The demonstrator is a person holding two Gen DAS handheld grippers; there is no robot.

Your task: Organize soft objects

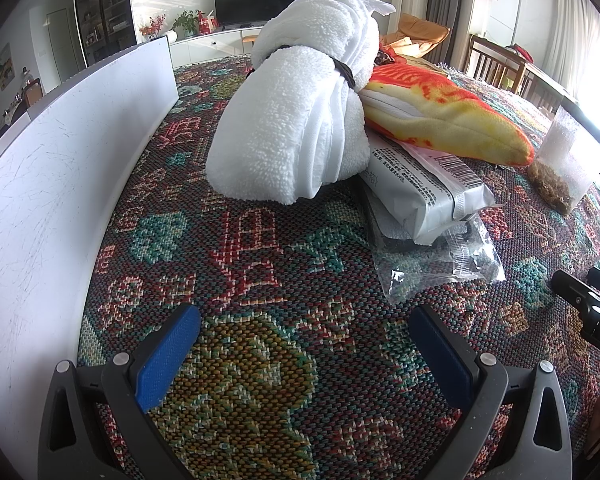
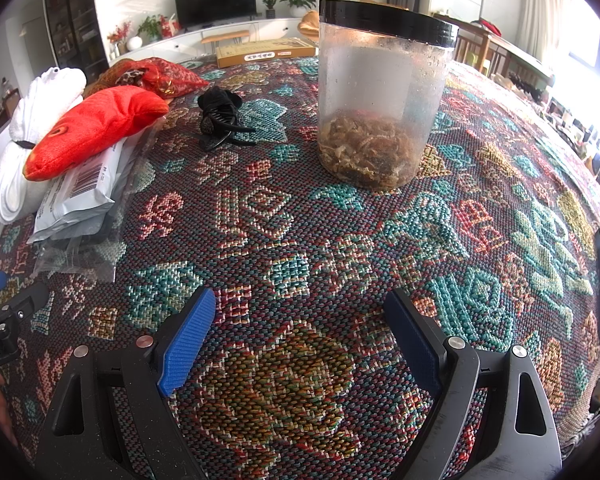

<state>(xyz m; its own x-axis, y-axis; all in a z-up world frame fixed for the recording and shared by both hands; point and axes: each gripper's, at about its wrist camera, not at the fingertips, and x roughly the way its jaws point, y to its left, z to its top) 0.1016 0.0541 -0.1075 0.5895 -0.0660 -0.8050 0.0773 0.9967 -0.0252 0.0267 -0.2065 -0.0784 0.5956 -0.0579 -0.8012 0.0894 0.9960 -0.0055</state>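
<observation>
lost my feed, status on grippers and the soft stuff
Left gripper open, empty. Right gripper open, empty. Towel and plush fish piled on packets, untouched. Jar ahead of right.

bare cloth [image 1: 260,280] ahead, white board [image 1: 60,160] leftward, jar [image 2: 380,100] blocking right
</observation>
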